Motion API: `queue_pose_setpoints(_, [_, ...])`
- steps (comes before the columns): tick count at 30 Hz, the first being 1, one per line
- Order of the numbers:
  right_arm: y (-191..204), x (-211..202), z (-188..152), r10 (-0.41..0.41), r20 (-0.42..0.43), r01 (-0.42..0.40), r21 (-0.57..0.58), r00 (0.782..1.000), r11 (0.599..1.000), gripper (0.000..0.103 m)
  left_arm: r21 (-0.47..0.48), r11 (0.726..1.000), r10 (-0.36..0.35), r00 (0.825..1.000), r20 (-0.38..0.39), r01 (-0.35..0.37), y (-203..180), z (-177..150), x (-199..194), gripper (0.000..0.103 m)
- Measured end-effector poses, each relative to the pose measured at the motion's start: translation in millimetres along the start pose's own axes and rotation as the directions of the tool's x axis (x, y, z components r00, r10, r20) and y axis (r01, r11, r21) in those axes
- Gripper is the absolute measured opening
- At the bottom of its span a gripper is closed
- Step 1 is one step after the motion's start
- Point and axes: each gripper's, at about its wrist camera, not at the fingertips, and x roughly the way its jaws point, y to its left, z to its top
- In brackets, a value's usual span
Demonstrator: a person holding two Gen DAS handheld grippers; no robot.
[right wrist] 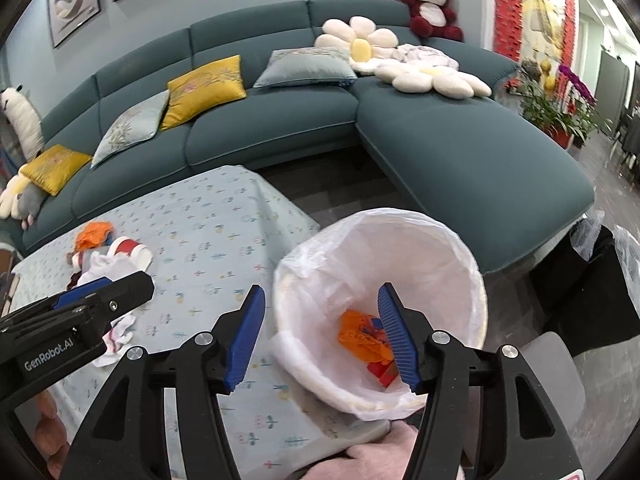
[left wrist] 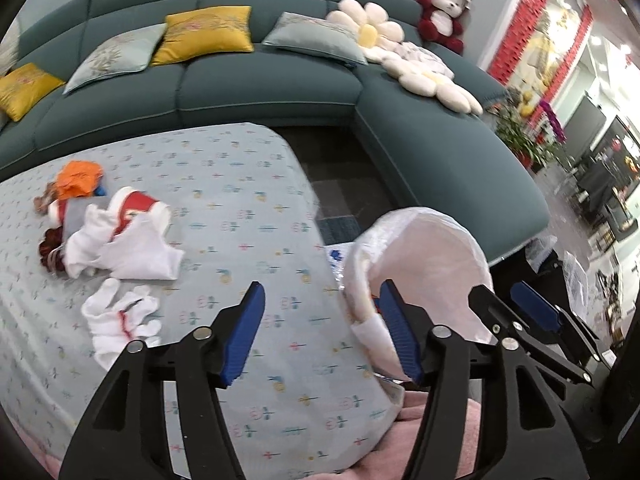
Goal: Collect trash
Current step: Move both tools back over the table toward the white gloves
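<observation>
A pile of trash lies on the table at the left: an orange wrapper (left wrist: pixel 78 179), a red-and-white paper cup (left wrist: pixel 134 209), white tissues (left wrist: pixel 136 250) and white gloves (left wrist: pixel 120 316). A bin lined with a white bag (left wrist: pixel 424 256) stands at the table's right edge; in the right wrist view it (right wrist: pixel 400 248) holds orange and red scraps (right wrist: pixel 362 336). My left gripper (left wrist: pixel 322 334) is open and empty above the table near the bin. My right gripper (right wrist: pixel 322 334) is open and empty over the bin's rim. The pile shows in the right wrist view (right wrist: pixel 108 254) too.
The table has a pale blue patterned cloth (left wrist: pixel 240 208). A teal L-shaped sofa (left wrist: pixel 260 84) with cushions wraps behind and to the right. Dark floor (left wrist: pixel 340 176) lies between table and sofa. Potted plants (right wrist: pixel 560 116) stand at the far right.
</observation>
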Motion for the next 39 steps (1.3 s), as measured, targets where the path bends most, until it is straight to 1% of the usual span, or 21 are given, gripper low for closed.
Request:
queue_pose_setpoints(3, [14.7,-1.6,-1.0,0.019,-0.003,-0.020,-0.021,1.000,1.000,0.057,-0.024,0.999,0.025,1.000,0.005,-0.025,14.8,-3.0,-5.6,0.062])
queue_pose_setpoints(7, [35.7,-2.5,-2.5,0.043,-0.009,-0.043,-0.054,0.999,0.998,0.057,-0.055,0.997,0.063,0.998,0.013,-0.062,37.7,-6.5,-12.2,0.062])
queue_pose_setpoints(15, [79.6,-2.0,-6.4,0.083,-0.026,-0.085,-0.112,0.996,0.990,0.057,-0.112,0.987,0.114,0.993,0.003,-0.113,77.8,-15.1,-19.8,0.063])
queue_pose_setpoints(16, [83.9,-1.5,-6.8,0.087,-0.028,-0.089,-0.116,0.996,0.989,0.057,-0.118,0.986,0.122,0.993,0.003,-0.121,82.0,-16.2,-20.5,0.064])
queue_pose_setpoints(19, [97.5,0.4,-7.9,0.098,-0.038,-0.103,-0.132,0.994,0.986,0.057,-0.149,0.978,0.149,0.989,0.002,-0.147,97.3,-19.2,-23.2,0.072])
queue_pose_setpoints(23, [114.5,1.7,-9.7,0.106,-0.049,-0.113,-0.159,0.993,0.981,0.057,-0.188,0.968,0.167,0.986,-0.010,-0.166,117.4,-24.0,-24.5,0.075])
queue_pose_setpoints(29, [138.1,5.8,-12.3,0.115,-0.063,-0.125,-0.190,0.991,0.974,0.057,-0.249,0.945,0.204,0.978,-0.052,-0.210,149.6,-36.0,-20.6,0.087])
queue_pose_setpoints(34, [158.1,16.0,-17.1,0.121,-0.086,-0.136,-0.205,0.989,0.969,0.057,-0.334,0.914,0.199,0.973,-0.121,-0.228,186.8,-50.2,-9.9,0.088])
queue_pose_setpoints(39, [177.2,27.1,-21.1,0.126,-0.108,-0.148,-0.225,0.986,0.963,0.057,-0.400,0.885,0.177,0.967,-0.185,-0.238,213.6,-64.9,3.2,0.088])
